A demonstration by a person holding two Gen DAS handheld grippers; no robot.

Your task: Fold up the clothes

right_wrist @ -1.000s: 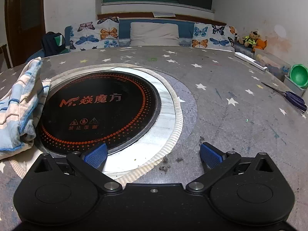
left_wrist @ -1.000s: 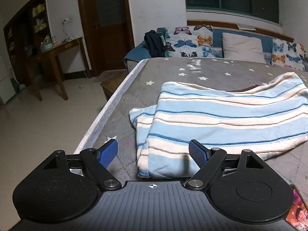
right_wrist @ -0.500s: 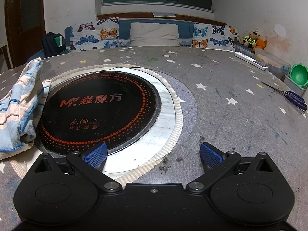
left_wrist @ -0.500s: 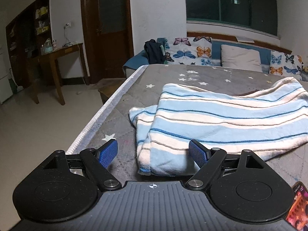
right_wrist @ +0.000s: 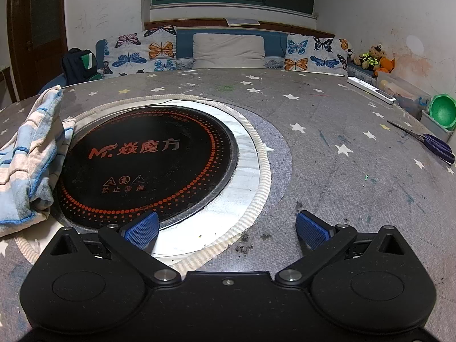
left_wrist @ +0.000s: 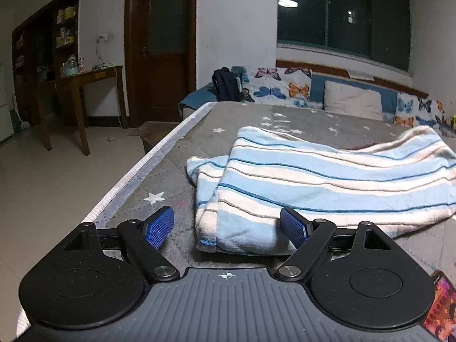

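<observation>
A folded, fluffy garment in pale blue and cream stripes [left_wrist: 327, 182] lies on the grey star-printed table cover [left_wrist: 205, 139], near its left edge and close in front of the left gripper [left_wrist: 227, 224]. That gripper's jaws stand wide apart, with the near folded corner of the cloth lying between the blue ribbed pads [left_wrist: 158, 226]; the right pad sits just beside or against the cloth, and which cannot be told, while the left pad is clear of it over bare cover. The right gripper [right_wrist: 227, 229] hovers low with its jaws also spread wide and holding nothing, above the near rim of a round black induction cooktop with red lettering [right_wrist: 145, 162] set in the table. In the right wrist view the same striped garment [right_wrist: 31, 165] rests at the far left, its edge touching the cooktop's pale surround. Blue-handled scissors [right_wrist: 436, 144] lie at the far right of the table.
</observation>
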